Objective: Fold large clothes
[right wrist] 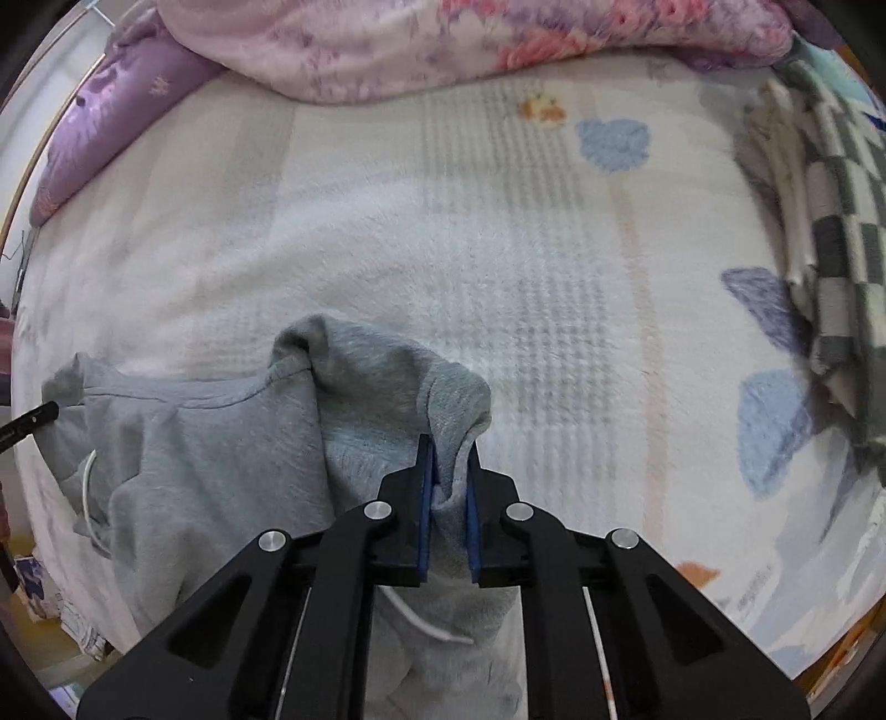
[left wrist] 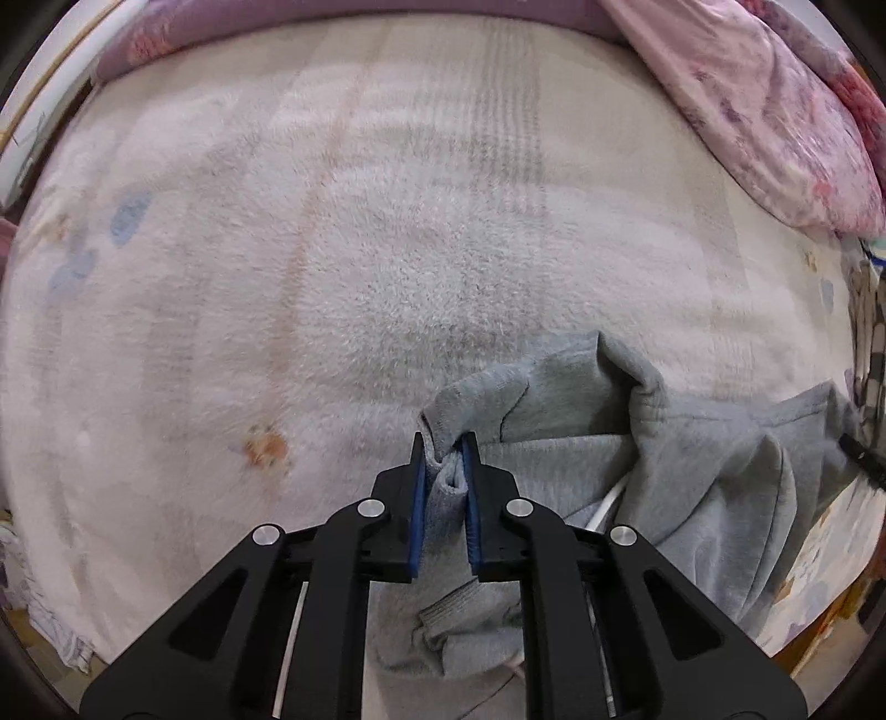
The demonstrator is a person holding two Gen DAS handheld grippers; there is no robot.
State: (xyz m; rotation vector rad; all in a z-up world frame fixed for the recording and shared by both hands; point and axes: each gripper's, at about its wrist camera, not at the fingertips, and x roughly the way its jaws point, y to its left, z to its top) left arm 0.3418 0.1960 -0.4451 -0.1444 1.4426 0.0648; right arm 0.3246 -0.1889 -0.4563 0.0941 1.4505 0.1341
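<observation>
A grey sweatshirt with a white drawstring hangs bunched over a pale fleece blanket on a bed. My left gripper is shut on a ribbed grey edge of the sweatshirt, which is pinched between its blue pads. In the right wrist view the same grey sweatshirt trails off to the left. There my right gripper is shut on another fold of it, the cloth bulging up above the fingertips. The tip of the other gripper shows at each view's edge, at the garment's far corner.
The pale fleece blanket with faded blue and orange prints covers the bed. A pink floral quilt lies heaped at the back, with a purple pillow at the far left. A black-and-white checked cloth lies at the right.
</observation>
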